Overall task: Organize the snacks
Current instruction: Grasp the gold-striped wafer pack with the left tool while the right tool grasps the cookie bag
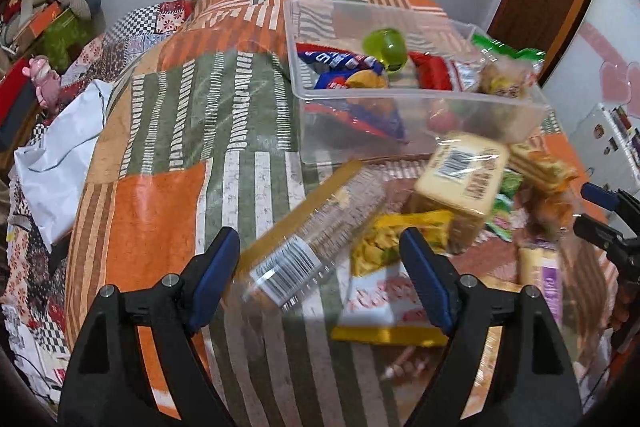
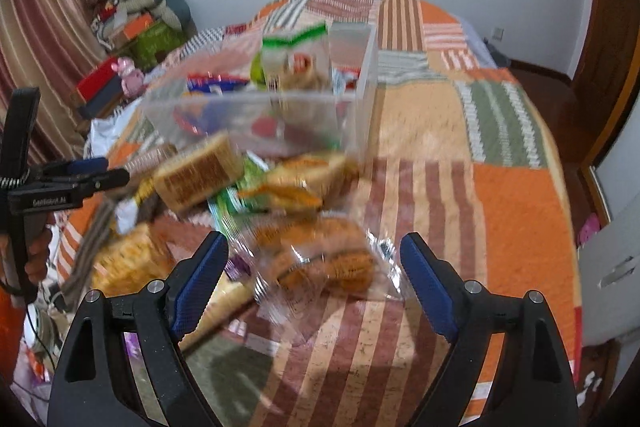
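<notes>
Clear glossy plastic bin [image 1: 420, 115]; matt patchwork cloth bedspread [image 1: 168, 115]; crinkly wrappers.

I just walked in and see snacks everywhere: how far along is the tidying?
Partly done. The clear plastic bin already holds several packets, including a blue bag and a red one. Nothing is in hand: both the left gripper and right gripper have their jaws open and empty. Left to do: the pile in front of the bin, such as the barcoded cracker sleeve, the wafer pack and the clear pastry bag.
</notes>
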Demonstrator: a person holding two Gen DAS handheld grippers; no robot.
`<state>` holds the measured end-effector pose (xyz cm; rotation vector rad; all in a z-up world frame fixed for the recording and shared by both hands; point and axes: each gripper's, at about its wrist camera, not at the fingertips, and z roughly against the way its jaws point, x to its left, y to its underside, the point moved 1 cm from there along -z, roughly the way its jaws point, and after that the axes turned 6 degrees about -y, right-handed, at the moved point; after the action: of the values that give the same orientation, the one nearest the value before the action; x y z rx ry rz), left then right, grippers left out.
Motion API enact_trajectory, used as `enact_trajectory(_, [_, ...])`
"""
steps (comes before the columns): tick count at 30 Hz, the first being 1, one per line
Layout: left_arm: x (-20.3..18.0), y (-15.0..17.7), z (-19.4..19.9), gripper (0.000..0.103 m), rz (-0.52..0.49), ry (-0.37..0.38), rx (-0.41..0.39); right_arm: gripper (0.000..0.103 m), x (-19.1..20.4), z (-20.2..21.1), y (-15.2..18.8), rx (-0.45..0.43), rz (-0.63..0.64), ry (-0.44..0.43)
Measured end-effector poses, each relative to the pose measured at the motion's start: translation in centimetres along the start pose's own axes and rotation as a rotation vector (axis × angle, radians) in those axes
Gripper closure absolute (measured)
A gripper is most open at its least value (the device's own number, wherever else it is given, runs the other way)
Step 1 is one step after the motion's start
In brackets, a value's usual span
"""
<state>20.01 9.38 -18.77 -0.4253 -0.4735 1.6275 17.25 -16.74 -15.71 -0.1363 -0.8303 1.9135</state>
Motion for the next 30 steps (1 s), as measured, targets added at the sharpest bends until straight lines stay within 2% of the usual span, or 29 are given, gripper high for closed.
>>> enact_trajectory(5, [0.3,-0.9,-2.3,0.021,0.011,0.006,0.023,0.017,-0.5,-1.6,0.5,0.053,-0.014,-0.013])
enact_trajectory(10, [0.6,-1.4,-3.8,0.021,0.038,0.075,0.04,0.014,-0.8,-2.2,0.3,0.058,-0.025,-0.012])
enact_trajectory(14, [-0.1,-0.9,-4.2,0.022,0.006,0.07,0.037,0.014,-0.7,-2.2,0.2,0.06,-0.019,0.004])
enact_trajectory(16, [-0.2,-0.4,-3.8,0.026,-0.005,0.059,0.028,0.015,-0.6,-2.1,0.2,0.057,-0.021,-0.005])
enact_trajectory(19, [-0.2,0.6,-2.9,0.037,-0.005,0.065,0.025,0.026,-0.8,-1.8,0.3,0.05,-0.026,-0.03])
enact_trajectory(21, [-0.1,0.9,-2.6,0.045,-0.002,0.069,0.026,0.028,-0.7,-1.7,0.4,0.044,-0.027,-0.027])
enact_trajectory(24, [-0.3,1.5,-2.1,0.05,-0.01,0.06,0.017,0.032,-0.8,-1.4,0.7,0.038,-0.032,-0.032])
enact_trajectory(26, [-0.5,1.8,-1.7,0.054,-0.017,0.049,0.01,0.039,-0.7,-1.0,1.1,0.036,-0.032,-0.039])
enact_trajectory(30, [-1.4,2.3,-0.6,0.064,-0.045,0.029,-0.005,0.042,-0.8,-0.3,1.4,0.027,-0.04,-0.046])
